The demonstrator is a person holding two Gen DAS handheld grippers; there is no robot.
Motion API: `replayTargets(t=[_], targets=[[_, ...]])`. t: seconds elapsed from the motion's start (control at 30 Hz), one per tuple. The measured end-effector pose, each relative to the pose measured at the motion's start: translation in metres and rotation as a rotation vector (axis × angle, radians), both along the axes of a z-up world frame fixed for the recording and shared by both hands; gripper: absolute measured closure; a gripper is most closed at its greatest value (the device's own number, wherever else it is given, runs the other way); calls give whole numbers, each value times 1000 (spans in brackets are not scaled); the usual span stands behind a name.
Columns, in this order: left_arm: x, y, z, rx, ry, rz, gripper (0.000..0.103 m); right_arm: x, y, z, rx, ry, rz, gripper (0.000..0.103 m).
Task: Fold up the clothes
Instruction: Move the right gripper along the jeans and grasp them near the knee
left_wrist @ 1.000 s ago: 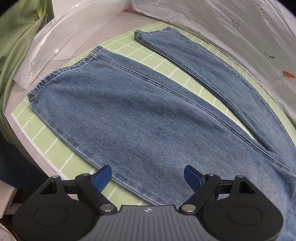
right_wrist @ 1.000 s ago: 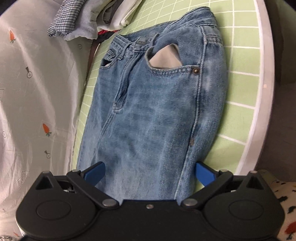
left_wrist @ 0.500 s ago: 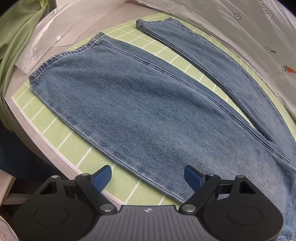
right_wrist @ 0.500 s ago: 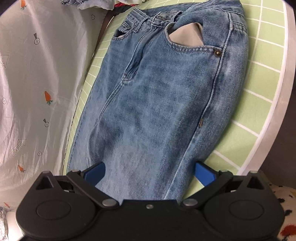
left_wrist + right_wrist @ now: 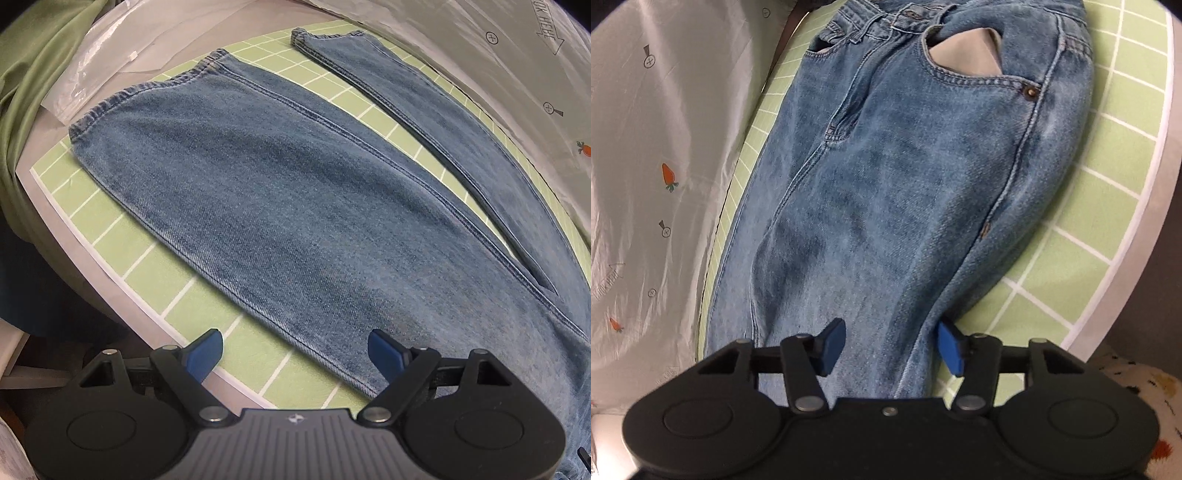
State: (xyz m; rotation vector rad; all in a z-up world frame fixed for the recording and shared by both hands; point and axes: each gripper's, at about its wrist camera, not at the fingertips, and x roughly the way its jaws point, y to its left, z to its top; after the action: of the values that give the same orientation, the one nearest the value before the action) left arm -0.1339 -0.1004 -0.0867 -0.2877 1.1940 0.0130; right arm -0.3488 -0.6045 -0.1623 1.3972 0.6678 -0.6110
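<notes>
A pair of blue jeans lies flat on a green grid mat. The left wrist view shows both legs, spread apart, with hems at the far end. My left gripper is open and empty, at the near side seam of the near leg. The right wrist view shows the waist, fly and front pockets of the jeans. My right gripper is partly closed, its blue pads either side of the thigh's near edge; the jaws are still apart.
White plastic sheeting with carrot prints lies along the far side of the mat and also shows in the left wrist view. A green cloth hangs at the left. The table's white rim runs along the right.
My right gripper's jaws have narrowed around the jeans' near edge and it moved toward the waist. My left gripper has pulled back toward the near seam of the leg.
</notes>
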Motion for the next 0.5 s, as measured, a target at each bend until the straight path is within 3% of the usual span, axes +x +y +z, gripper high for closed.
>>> replayTargets(t=[0.4, 0.43, 0.5], targets=[[-3, 0, -1, 3, -2, 4, 17, -5, -1, -17, 167, -75, -13, 48], [-3, 0, -1, 3, -2, 5, 17, -5, -1, -18, 180, -77, -12, 50], [-4, 0, -1, 0, -2, 8, 17, -7, -1, -23, 217, -73, -14, 73]])
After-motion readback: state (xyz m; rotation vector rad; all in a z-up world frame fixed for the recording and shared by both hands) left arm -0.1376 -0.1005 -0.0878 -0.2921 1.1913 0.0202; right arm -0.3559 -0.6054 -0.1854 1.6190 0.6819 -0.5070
